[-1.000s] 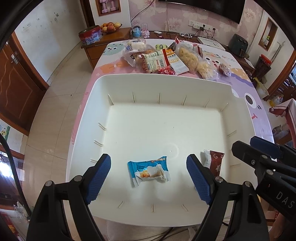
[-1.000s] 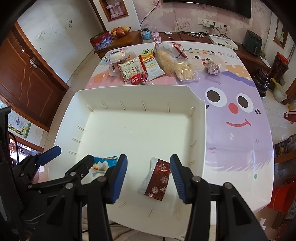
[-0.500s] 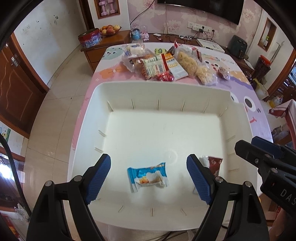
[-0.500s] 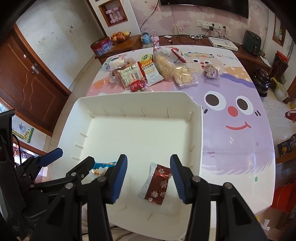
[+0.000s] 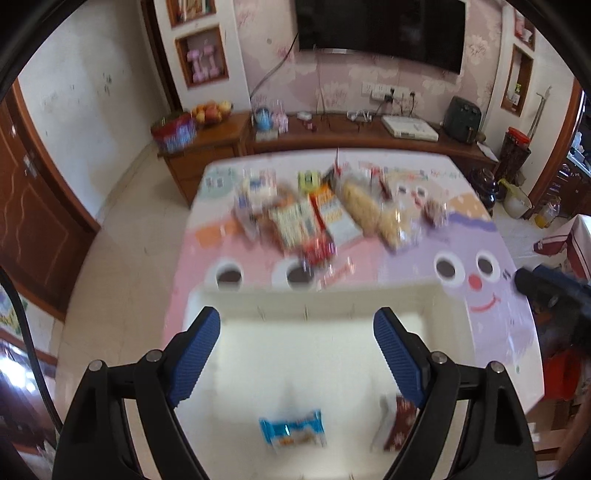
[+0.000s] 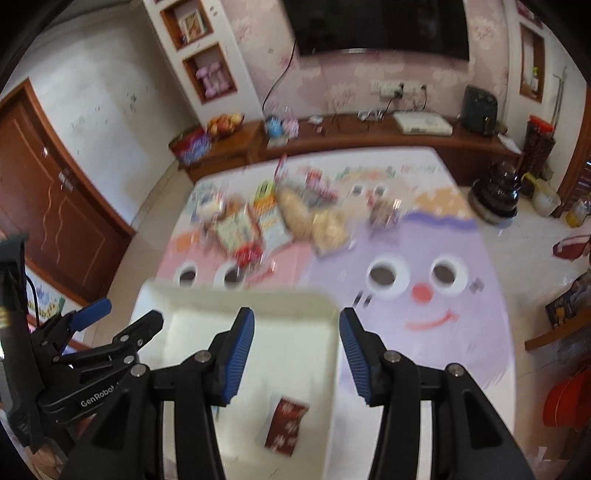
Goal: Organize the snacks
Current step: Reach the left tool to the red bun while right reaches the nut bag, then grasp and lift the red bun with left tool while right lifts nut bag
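On the floor of the white bin (image 5: 436,325), near its close edge, lie two small snacks: a blue packet (image 5: 291,432) and, to its right, a dark red packet (image 6: 286,424) printed with white snowflake shapes. They sit apart from each other, and neither touches a tool. Motion blur leaves any print on either wrapper unreadable.

Above the bin, the left tool (image 5: 297,332) has its blue-padded fingers spread wide with nothing between them; the blue packet shows below and between them. Likewise the right tool (image 6: 297,332) is spread apart and carries nothing, with the red packet below its gap, just inside the bin's right wall. From the right wrist view the left tool's black frame shows at the left, marked "GenRobot".

Beyond the bin's far rim the tabletop (image 6: 480,354) wears a pink and lilac cartoon cloth with round eyes and a red smile. A cluster of snack bags (image 5: 332,218) lies across its far half, well apart from the bin: clear bags of pale yellow pieces, striped and orange-printed packs, a small red packet nearest the bin. All their labels are too blurred to read. The lilac stretch right of the bin carries nothing but the printed face, and the bin floor around the two packets is bare.

Past the tabletop's far edge stands a wooden sideboard (image 6: 369,136) with a fruit bowl (image 5: 211,110) and a patterned tin (image 5: 173,133), under a wall-mounted television (image 5: 380,33).
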Demonstrator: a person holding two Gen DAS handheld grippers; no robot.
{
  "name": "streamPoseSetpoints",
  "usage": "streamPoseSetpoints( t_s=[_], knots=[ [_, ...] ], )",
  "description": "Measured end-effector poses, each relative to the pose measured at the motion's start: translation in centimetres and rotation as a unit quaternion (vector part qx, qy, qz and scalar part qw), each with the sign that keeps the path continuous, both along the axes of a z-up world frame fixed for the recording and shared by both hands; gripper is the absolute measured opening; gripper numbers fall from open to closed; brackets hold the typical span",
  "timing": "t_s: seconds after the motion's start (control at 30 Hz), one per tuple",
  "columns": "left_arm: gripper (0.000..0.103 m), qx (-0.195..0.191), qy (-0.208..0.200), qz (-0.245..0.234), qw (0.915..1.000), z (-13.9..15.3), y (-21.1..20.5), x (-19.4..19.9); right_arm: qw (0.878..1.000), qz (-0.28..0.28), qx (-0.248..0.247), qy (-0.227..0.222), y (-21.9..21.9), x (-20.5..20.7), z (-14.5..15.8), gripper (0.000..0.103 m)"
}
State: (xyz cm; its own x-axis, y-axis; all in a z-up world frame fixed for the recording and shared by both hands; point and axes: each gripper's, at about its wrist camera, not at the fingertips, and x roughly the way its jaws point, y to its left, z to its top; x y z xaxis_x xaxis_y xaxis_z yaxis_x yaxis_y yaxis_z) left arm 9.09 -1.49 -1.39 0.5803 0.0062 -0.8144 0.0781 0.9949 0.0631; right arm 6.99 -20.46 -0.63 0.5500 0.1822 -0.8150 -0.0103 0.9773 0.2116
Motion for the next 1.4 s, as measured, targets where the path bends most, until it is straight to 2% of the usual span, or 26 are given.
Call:
streamPoseSetpoints(
  t_s=[0.1,0.23,0.4,0.47,0.63,0.73,0.87,1.07,1.13,1.27,1.3,1.4],
  knots=[
    [0.093,0.013,-0.022,-0.006,0.9997,1.9,-0.5,1.9,1.0,-0.014,0.002,-0.021,-2.2,2.1,2.6,0.049],
    [0.093,0.01,-0.026,-0.012,0.9995,3.5,-0.8,5.2,0.998,-0.039,-0.018,-0.04,-4.5,5.6,5.2,0.052],
    [0.093,0.018,-0.013,-0.001,0.9997,2.5,-1.1,11.0,0.996,-0.066,-0.037,-0.048,-6.5,10.7,5.0,0.056],
    [0.093,0.022,0.005,0.003,0.9997,1.0,-1.3,13.4,0.995,-0.078,-0.045,-0.038,-7.4,13.2,3.7,0.056],
    [0.093,0.013,0.107,0.006,0.9942,-6.4,-1.8,18.4,0.995,-0.084,-0.041,0.018,-9.1,19.0,-2.1,0.056],
    [0.093,0.013,0.169,0.024,0.9853,-11.4,-2.0,20.1,0.994,-0.078,-0.043,0.059,-9.5,21.2,-6.3,0.056],
    [0.092,-0.01,0.221,0.05,0.974,-15.5,-1.7,21.2,0.991,-0.079,-0.035,0.104,-9.9,22.9,-11.3,0.056],
    [0.081,-0.038,0.27,0.068,0.9597,-18.7,-1.4,22.0,0.986,-0.09,-0.014,0.143,-10.4,24.7,-15.9,0.056],
    [0.079,-0.046,0.282,0.07,0.9558,-19.6,-1.2,22.0,0.984,-0.085,-0.021,0.153,-10.1,25.0,-17.0,0.056],
    [0.061,-0.063,0.302,0.067,0.9489,-20.7,-1.2,22.0,0.981,-0.083,-0.037,0.171,-9.5,24.8,-18.7,0.056],
    [0.059,-0.067,0.305,0.066,0.9475,-20.9,-1.2,21.9,0.982,-0.083,-0.044,0.163,-9.3,24.6,-18.7,0.055],
    [0.054,-0.058,0.298,0.066,0.9506,-21.0,-1.3,21.7,0.981,-0.085,-0.067,0.16,-9.2,24.1,-18.7,0.043]
  ],
)
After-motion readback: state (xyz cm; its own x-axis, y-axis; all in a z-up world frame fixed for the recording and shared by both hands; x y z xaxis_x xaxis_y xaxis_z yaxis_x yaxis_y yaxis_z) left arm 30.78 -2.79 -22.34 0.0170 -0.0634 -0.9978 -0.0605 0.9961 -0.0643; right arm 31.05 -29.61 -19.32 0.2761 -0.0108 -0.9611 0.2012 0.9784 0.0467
